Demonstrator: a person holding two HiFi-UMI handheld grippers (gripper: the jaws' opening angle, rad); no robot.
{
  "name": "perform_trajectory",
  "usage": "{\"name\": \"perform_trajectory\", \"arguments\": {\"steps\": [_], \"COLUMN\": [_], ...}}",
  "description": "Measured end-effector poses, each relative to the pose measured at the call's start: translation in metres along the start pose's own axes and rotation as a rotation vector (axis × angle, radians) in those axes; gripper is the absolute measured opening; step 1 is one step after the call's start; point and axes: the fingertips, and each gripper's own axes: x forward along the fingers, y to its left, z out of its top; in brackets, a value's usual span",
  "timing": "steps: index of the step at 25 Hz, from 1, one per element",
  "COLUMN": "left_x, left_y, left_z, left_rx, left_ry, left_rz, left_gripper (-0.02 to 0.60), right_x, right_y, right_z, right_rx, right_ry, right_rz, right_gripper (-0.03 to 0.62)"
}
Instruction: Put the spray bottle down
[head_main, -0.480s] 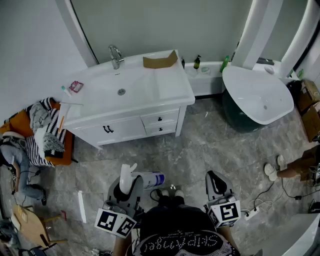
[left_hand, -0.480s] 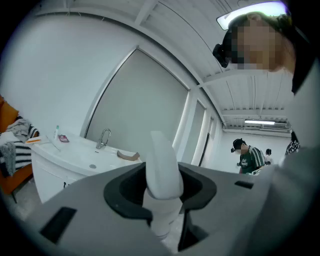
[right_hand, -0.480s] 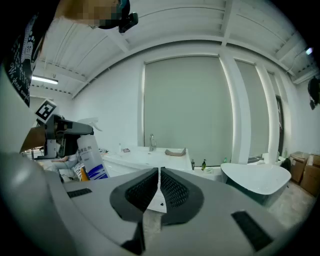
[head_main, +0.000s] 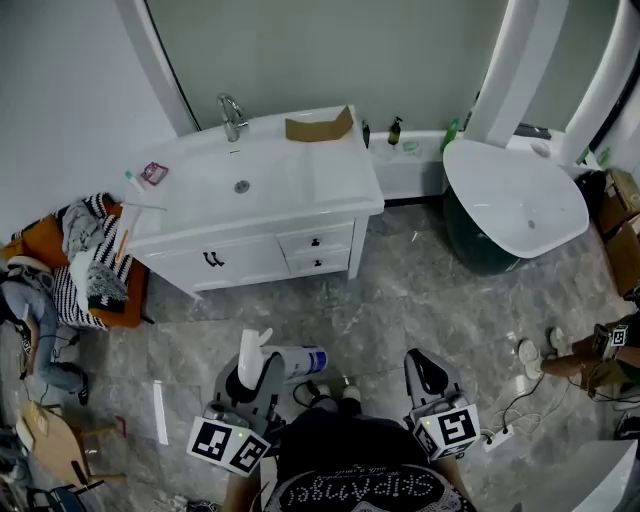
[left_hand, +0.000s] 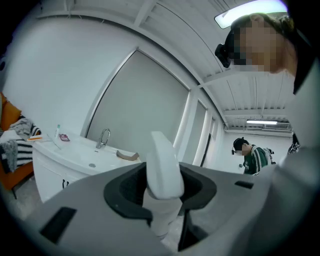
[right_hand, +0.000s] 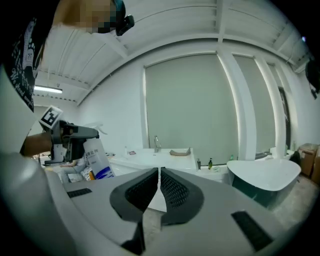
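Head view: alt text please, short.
Seen from above, the left gripper holds a white spray bottle over a grey marble floor; the right gripper beside it is shut and empty. Ahead stand a white vanity with a faucet and, to the right, a white bathtub.

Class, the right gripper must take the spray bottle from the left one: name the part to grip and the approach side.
Grip the cylindrical body of the spray bottle, coming from the right gripper's own side: the left gripper clamps its neck, and the body juts free towards it.
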Motion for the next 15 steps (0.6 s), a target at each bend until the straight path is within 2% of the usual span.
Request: {"name": "perform_trajectory", "arguments": {"steps": [2, 7, 15], "left_x": [-0.001, -0.001, 0.005], "left_y": [-0.008, -0.021, -0.028], "left_z": [-0.007, -0.016, -0.007], "left_rx": [-0.01, -0.049, -0.026], "left_ry": [-0.014, -0.04, -0.04], "left_rz": [0.004, 0.011, -0.014], "left_gripper": [0.146, 0.146, 0.146], "right_x": [-0.007, -0.02, -0.022], "right_y": [-0.004, -0.019, -0.034], "right_z": [-0.009, -0.021, -0.024], "right_rx": [0.014, 0.034, 0.05], "right_ry": [0.003, 0.012, 0.021], "right_rz": [0.022, 0.015, -0.037], "right_gripper": [0.029, 0.029, 0.029]}}
